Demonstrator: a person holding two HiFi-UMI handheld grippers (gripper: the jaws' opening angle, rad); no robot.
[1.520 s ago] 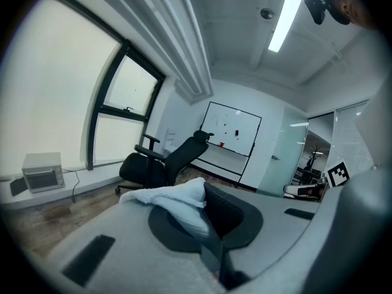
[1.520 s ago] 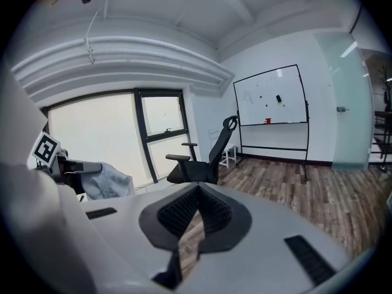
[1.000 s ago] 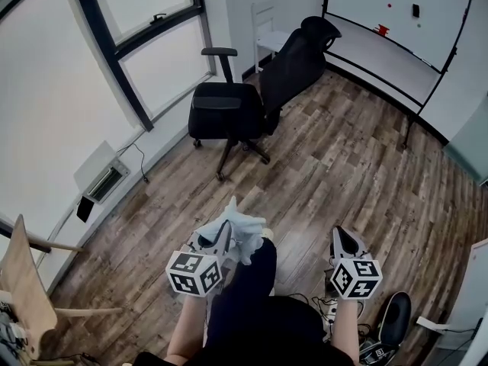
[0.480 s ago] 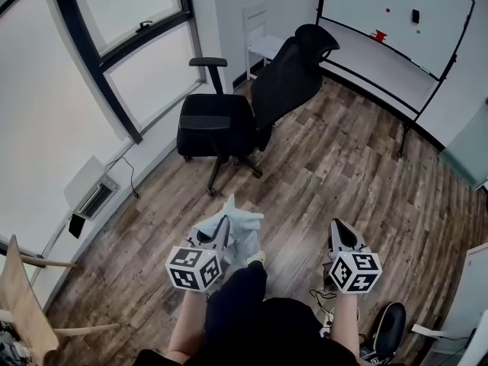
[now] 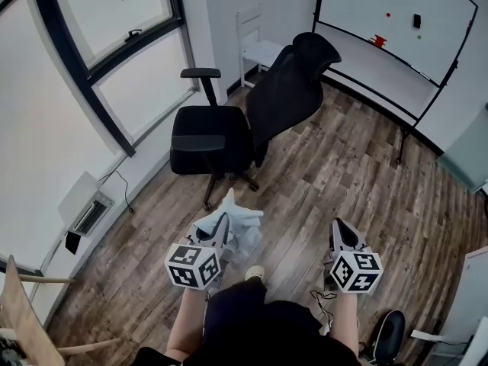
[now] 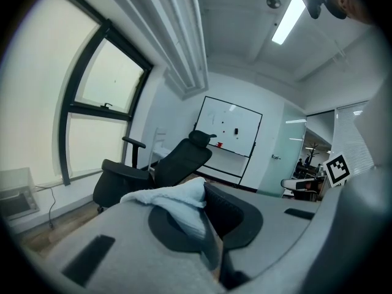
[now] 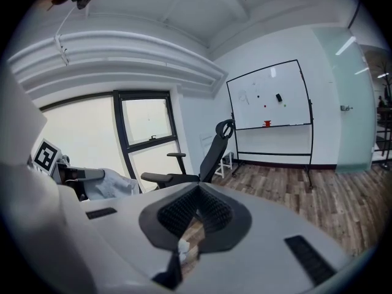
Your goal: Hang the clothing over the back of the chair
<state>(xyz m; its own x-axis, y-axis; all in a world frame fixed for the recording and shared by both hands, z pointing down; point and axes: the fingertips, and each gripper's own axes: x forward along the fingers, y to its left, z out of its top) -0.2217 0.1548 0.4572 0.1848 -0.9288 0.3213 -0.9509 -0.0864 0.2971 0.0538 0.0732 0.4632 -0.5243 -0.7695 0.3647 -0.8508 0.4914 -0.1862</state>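
Note:
A black office chair (image 5: pixel 286 90) with a reclined mesh back stands ahead by the window wall; it also shows in the left gripper view (image 6: pixel 177 159) and the right gripper view (image 7: pixel 214 147). My left gripper (image 5: pixel 222 224) is shut on a pale blue piece of clothing (image 5: pixel 236 221), which bunches over its jaws (image 6: pixel 171 199) and hangs a little below them. My right gripper (image 5: pixel 340 233) is level with it on the right, jaws shut (image 7: pixel 196 192) with nothing in them. Both are well short of the chair.
A whiteboard on a black stand (image 5: pixel 396 29) lines the far wall, with a small white chair (image 5: pixel 255 46) beside it. A wall heater (image 5: pixel 82 208) sits low on the left. A wooden chair (image 5: pixel 23 315) is at near left. Plank floor lies between me and the office chair.
Both grippers have been carried forward toward the office chair, which now looks nearer and larger. The clothing stays in the left gripper; the right stays shut.

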